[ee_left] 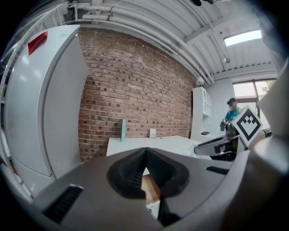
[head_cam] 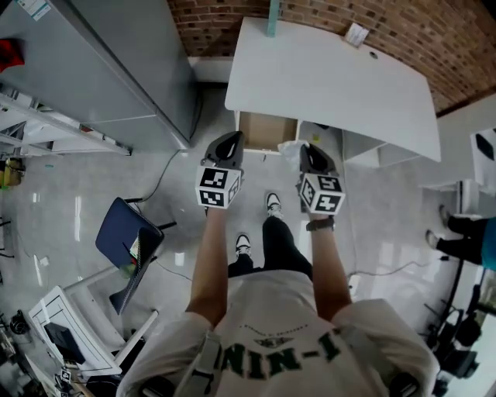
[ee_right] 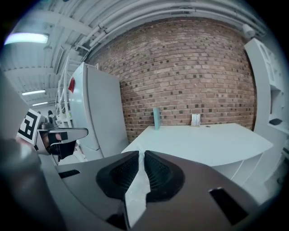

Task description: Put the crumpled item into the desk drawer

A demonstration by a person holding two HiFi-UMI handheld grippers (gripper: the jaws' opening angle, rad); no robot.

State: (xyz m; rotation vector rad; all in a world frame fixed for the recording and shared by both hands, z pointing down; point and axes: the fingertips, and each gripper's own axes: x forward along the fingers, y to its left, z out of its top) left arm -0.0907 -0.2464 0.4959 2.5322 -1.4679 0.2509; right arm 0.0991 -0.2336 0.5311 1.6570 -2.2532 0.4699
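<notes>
Right gripper [head_cam: 308, 149] [ee_right: 143, 155]: clenched on the crumpled item [head_cam: 290, 150] [ee_right: 137, 194], a pale, thin, whitish wad pinched between both ribbed pads and trailing out below them in the right gripper view. Held low in front of the white desk [head_cam: 333, 77] [ee_right: 203, 144], just right of the open drawer [head_cam: 267, 130], with the wad poking toward the drawer's right front corner. From the head view, perhaps touching that corner, perhaps just short of it.

Left gripper [head_cam: 226, 147] [ee_left: 145, 151]: jaws closed tip to tip, nothing between the pads. Lower down, through the gap behind the tips, a sliver of the drawer's [ee_left: 150, 187] wood-brown inside. Placed at the drawer's left front corner, just beside it and level with the other gripper.

Drawer pulled out from under the desk top [ee_left: 153, 144], brown within, between the two grippers.

At the back of the desk, near the brick wall [head_cam: 325, 15] [ee_right: 194, 67] [ee_left: 135, 90]: an upright teal object [head_cam: 273, 19] [ee_right: 156, 118] [ee_left: 123, 130] and a small white card [head_cam: 356, 34] [ee_right: 195, 119] [ee_left: 153, 133], well apart from both grippers.

Left of the desk, a tall grey cabinet [head_cam: 116, 70] [ee_right: 101, 113] [ee_left: 45, 113]. Further down the glossy floor, a blue chair [head_cam: 124, 233]. At the far right edge, another person [head_cam: 465, 229], partly cut off.
</notes>
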